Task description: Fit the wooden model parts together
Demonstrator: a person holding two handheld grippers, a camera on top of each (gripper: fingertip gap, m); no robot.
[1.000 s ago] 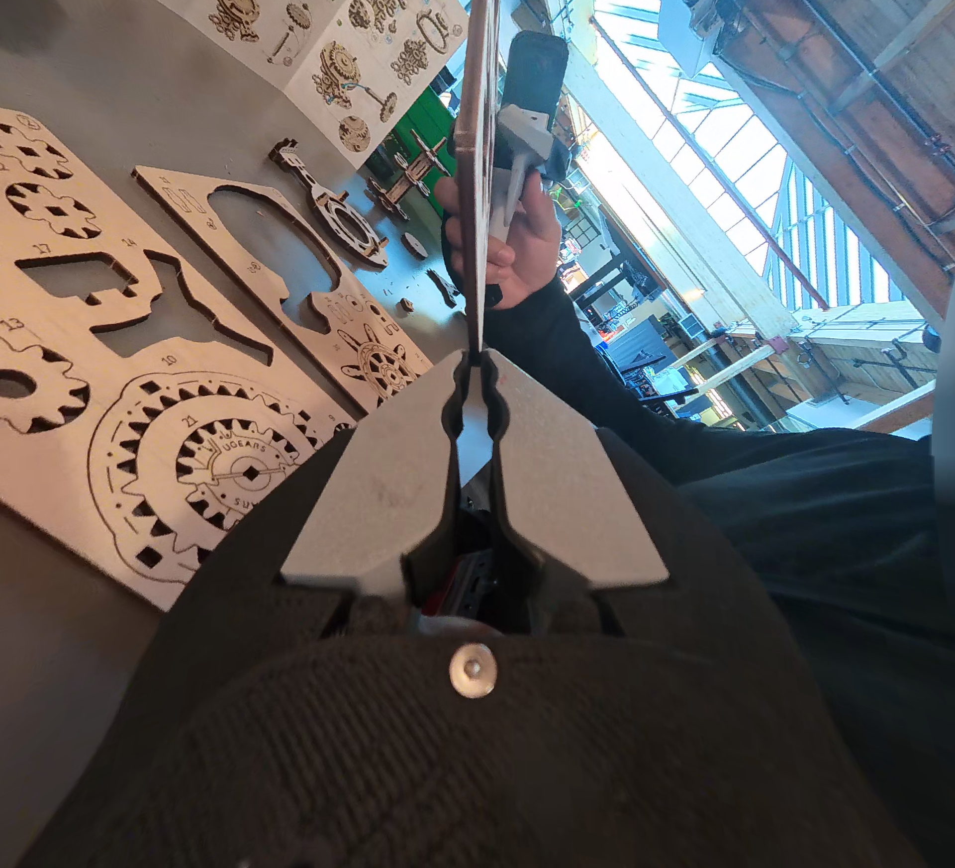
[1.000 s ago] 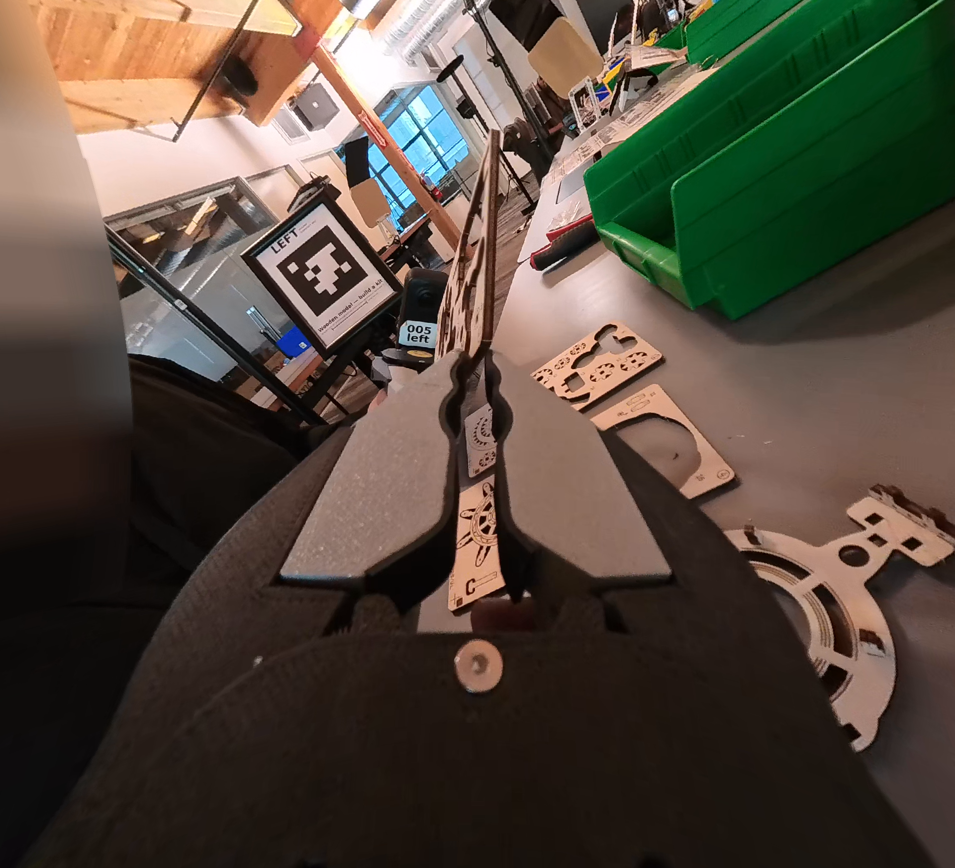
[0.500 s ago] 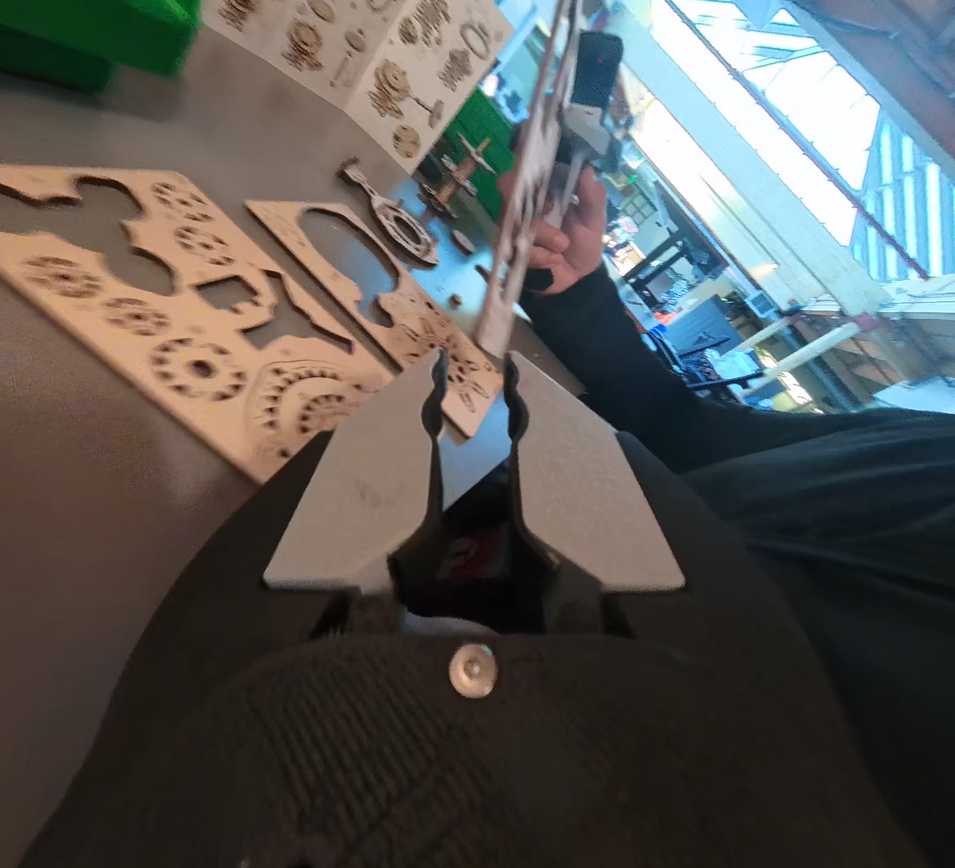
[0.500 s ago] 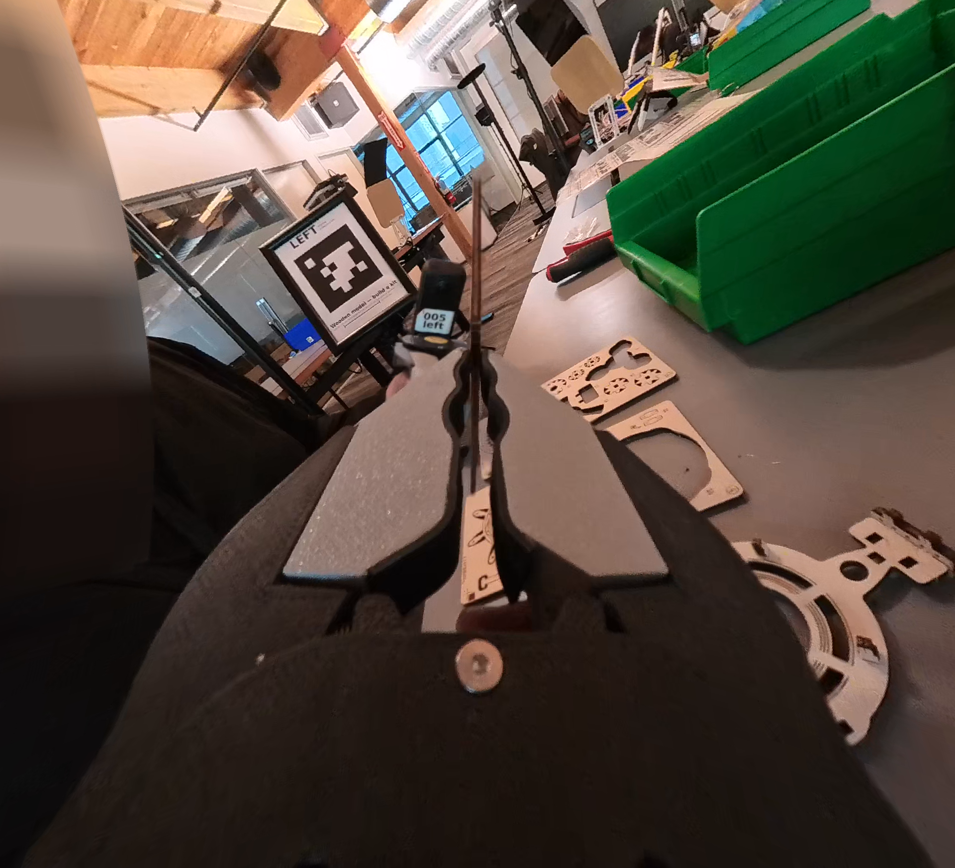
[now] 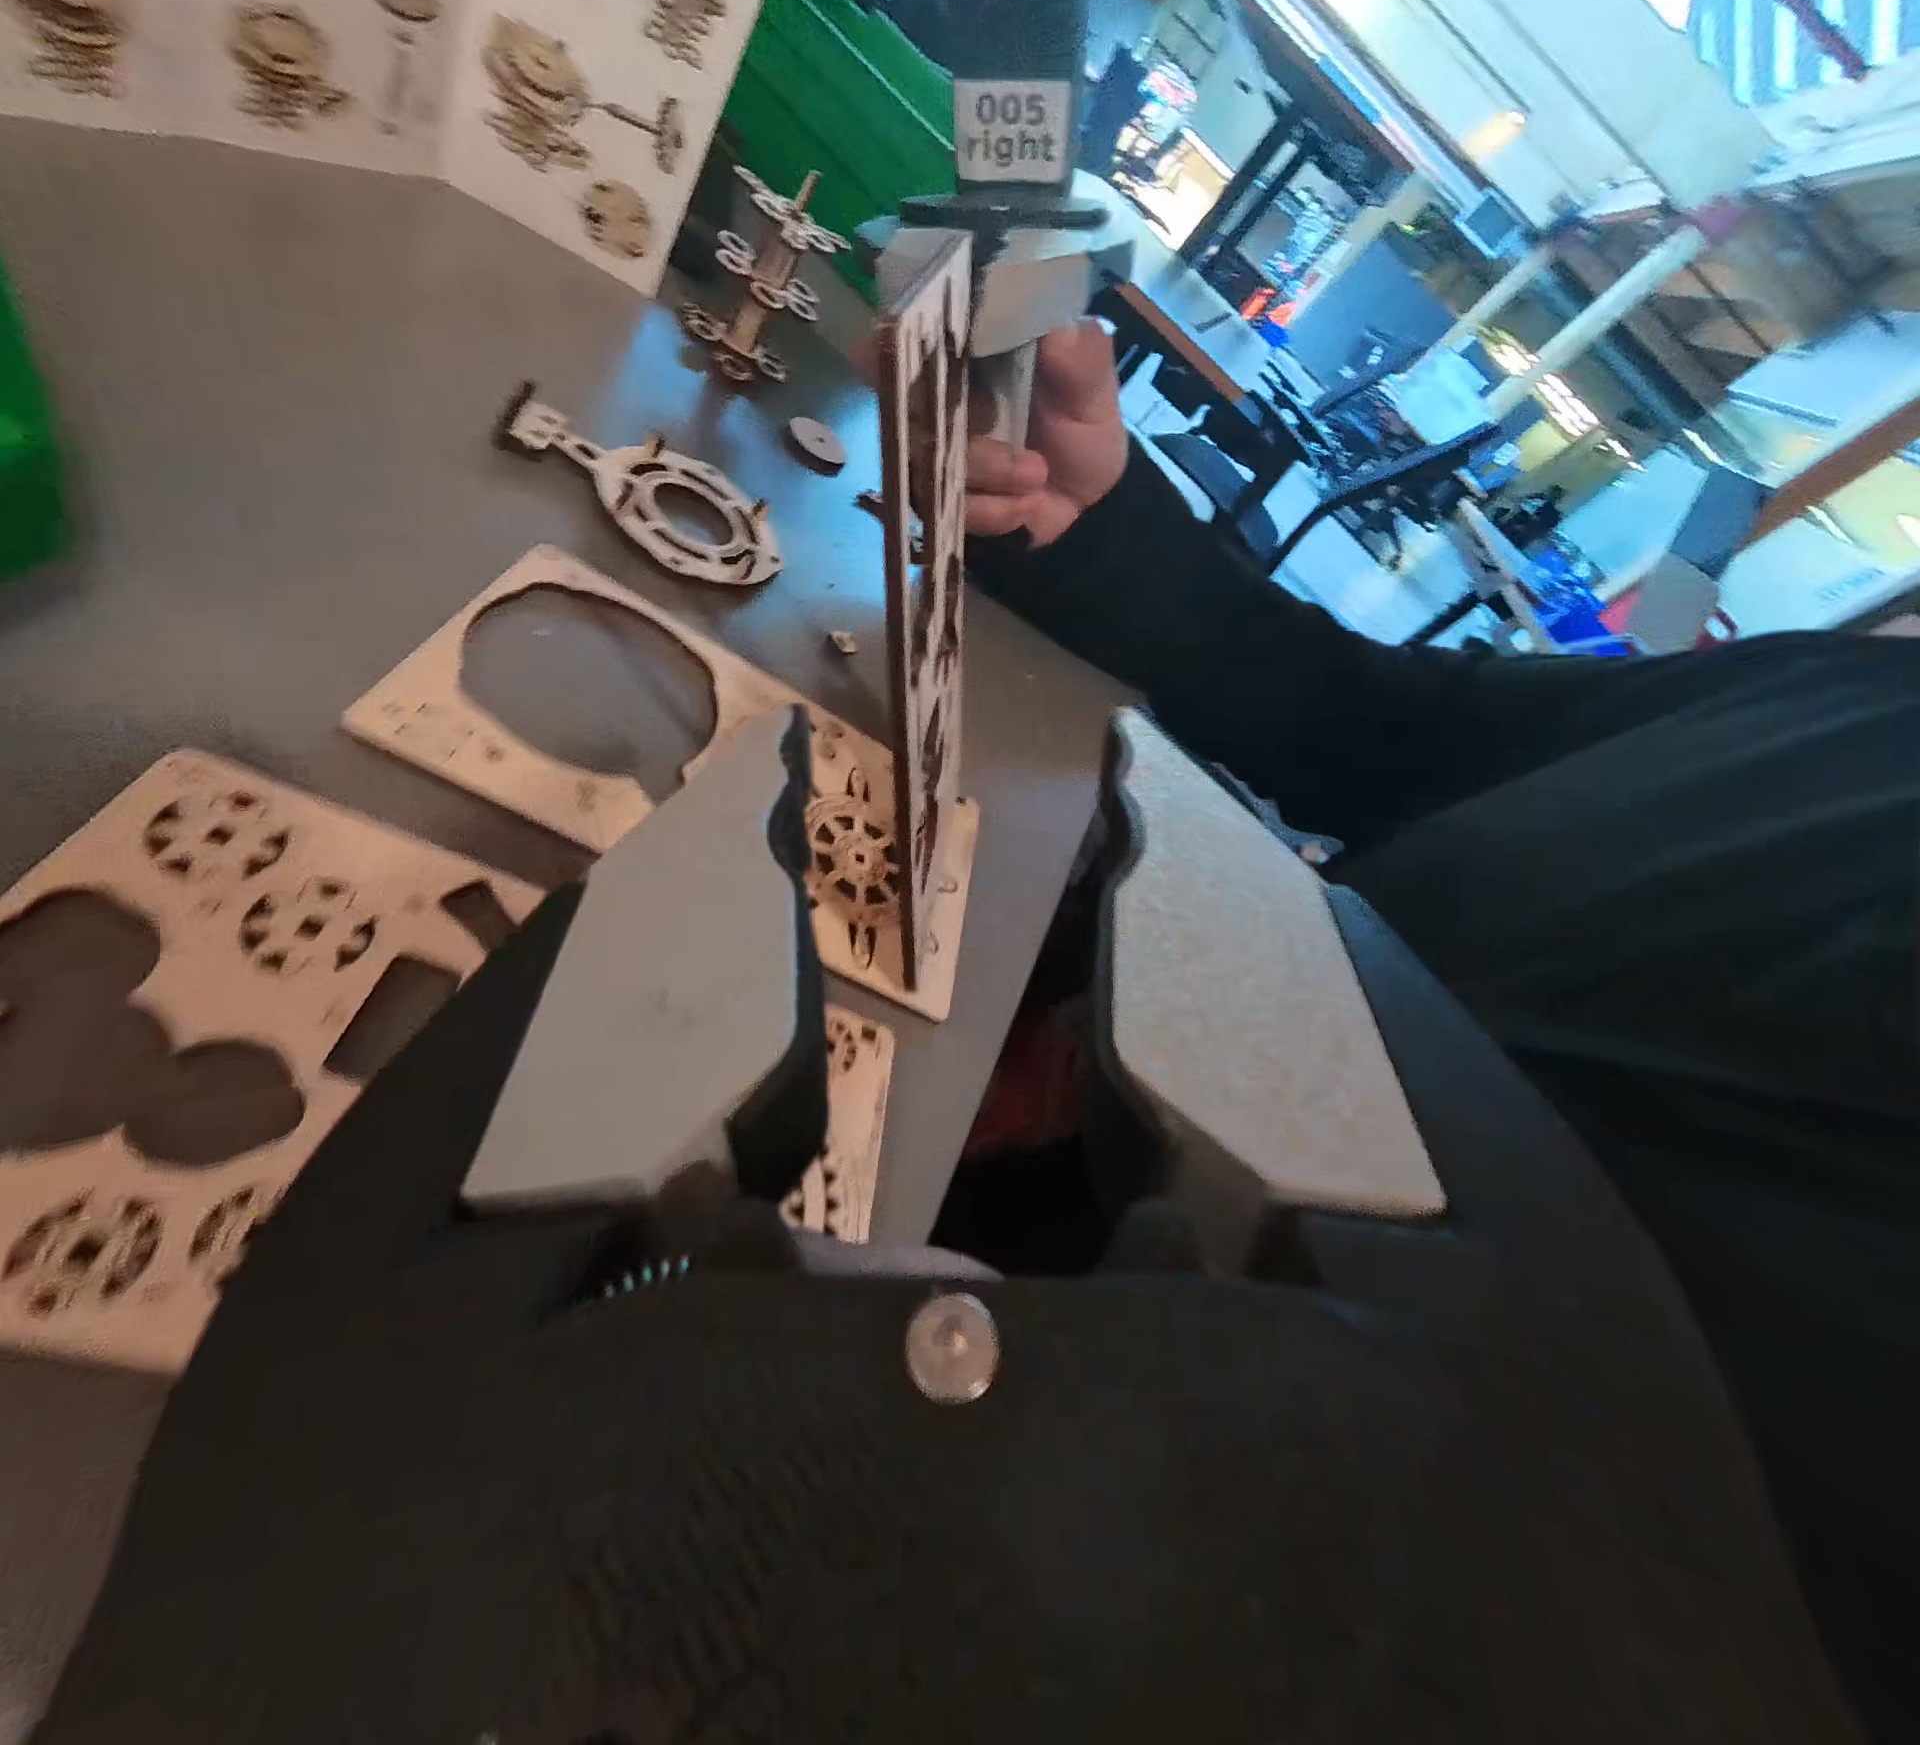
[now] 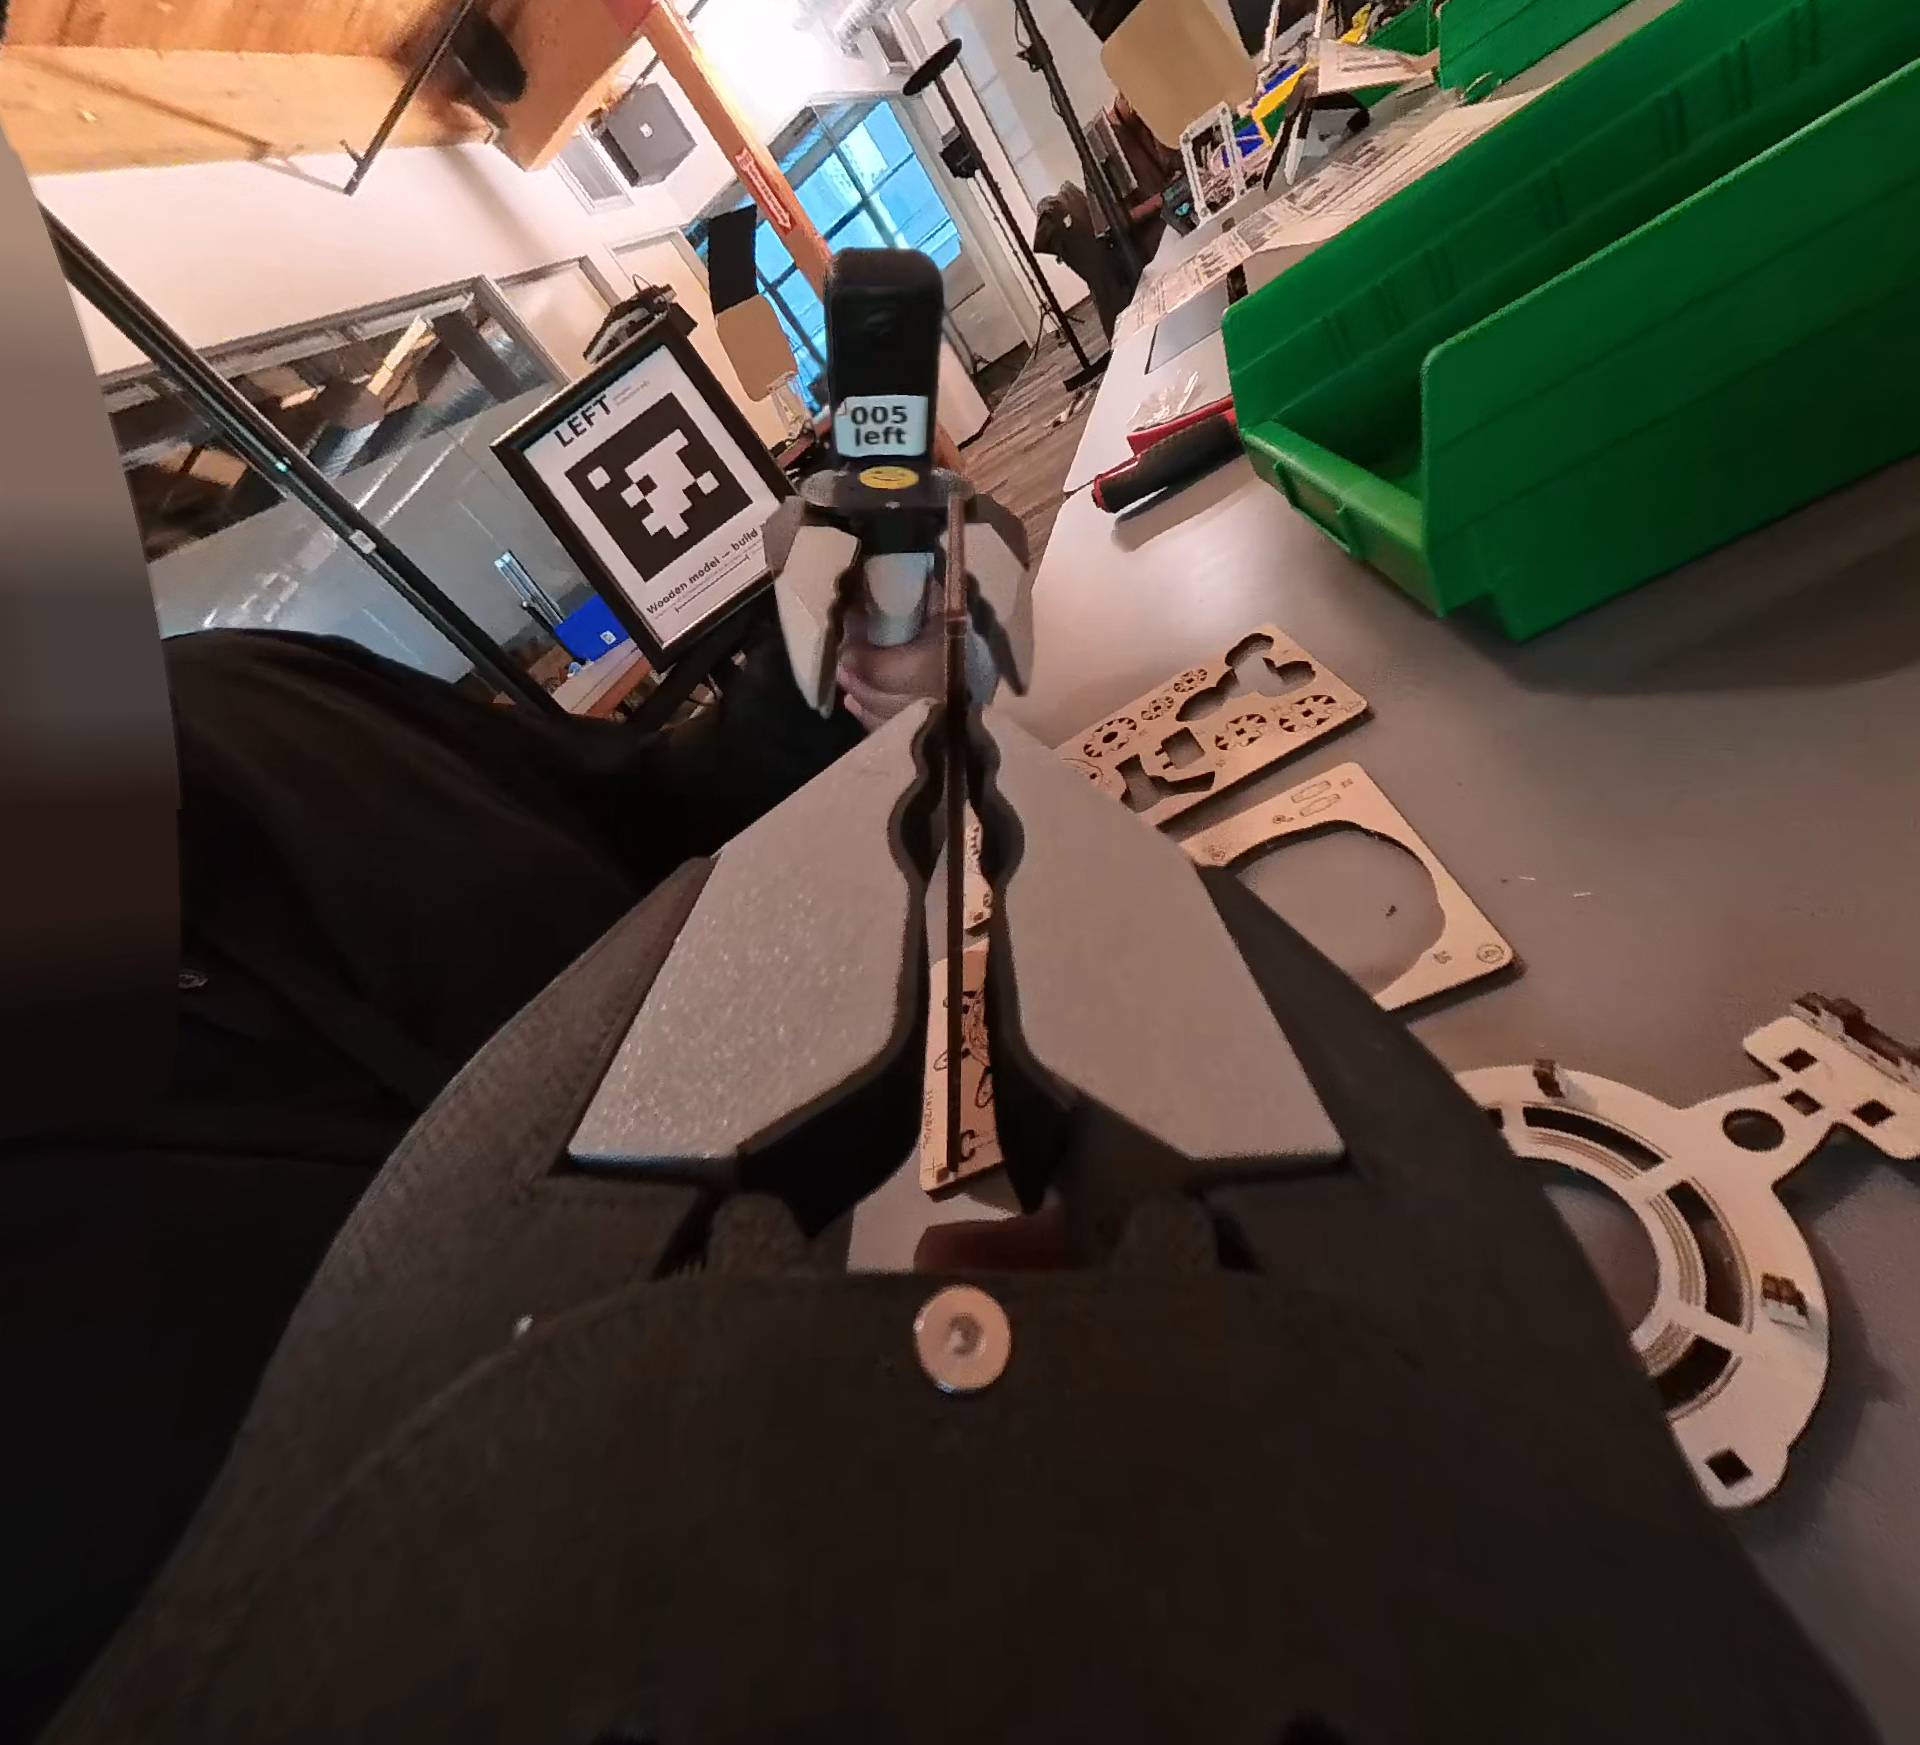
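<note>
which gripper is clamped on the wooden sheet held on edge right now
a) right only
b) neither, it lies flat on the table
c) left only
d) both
a: the right gripper has its fingers shut on the thin upright wooden sheet, while the left gripper stands wide open with the sheet's near end between its fingers but untouched.

Left fingers (image 5: 717, 916) apart, right fingers (image 6: 790, 926) pinched.

Bright window daylight, fisheye warp, motion-blurred edges w/ glare.
</note>
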